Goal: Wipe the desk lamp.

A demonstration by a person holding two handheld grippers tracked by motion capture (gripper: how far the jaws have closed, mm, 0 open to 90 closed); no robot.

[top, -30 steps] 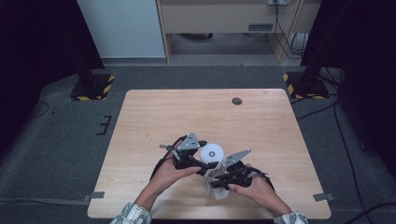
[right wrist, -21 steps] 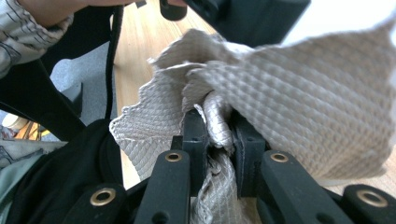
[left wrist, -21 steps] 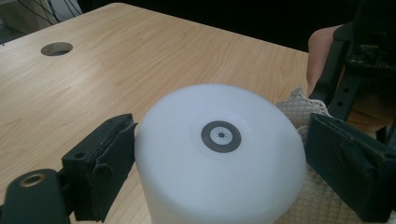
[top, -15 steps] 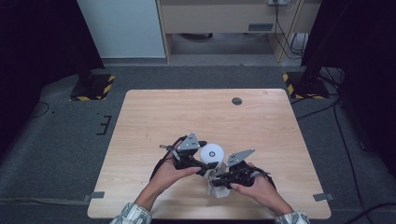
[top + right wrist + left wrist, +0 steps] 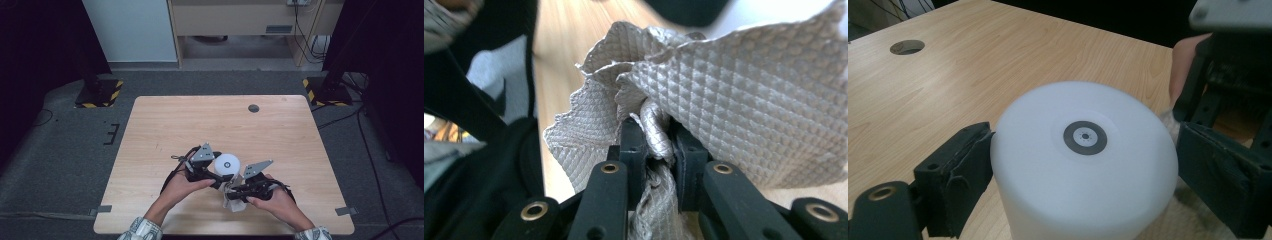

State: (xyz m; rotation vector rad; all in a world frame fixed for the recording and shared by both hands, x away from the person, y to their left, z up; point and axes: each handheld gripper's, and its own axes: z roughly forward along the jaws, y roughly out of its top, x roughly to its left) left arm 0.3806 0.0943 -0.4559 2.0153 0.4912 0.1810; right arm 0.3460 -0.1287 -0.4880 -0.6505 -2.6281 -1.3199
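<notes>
- High view: a white cylinder (image 5: 227,163) is seen upright on the desk (image 5: 165,125), toward its near middle, with the left gripper (image 5: 216,173) set about it from the left. It is judged to be steadied there so that its surface can be wiped. The right gripper (image 5: 231,191) is brought in from the near right with a grey cloth (image 5: 234,201) bunched at its tip, just beside the cylinder's near side; whether cloth and cylinder touch cannot be told here. Both forearms come in from the near edge and converge, the hands wrapped over the gripper bodies and the grey plates tilted upward.

- Left gripper view: the cylinder (image 5: 1083,165) is seen between the two jaws, which are spread as wide as its body. The left pad lies against its wall; contact on the right side is not clearly seen, so the hold is judged a light brace more than a firm clamp. The gripper is held low and nearly level, aimed across the desk (image 5: 948,85). The right gripper (image 5: 1233,85) is seen close on the far right.

- Right gripper view: the jaws are closed tight on a twisted fold of the cloth (image 5: 744,100), the rest fanning out ahead as a wiping pad. The white shape blurred behind it is judged to be the cylinder.
</notes>
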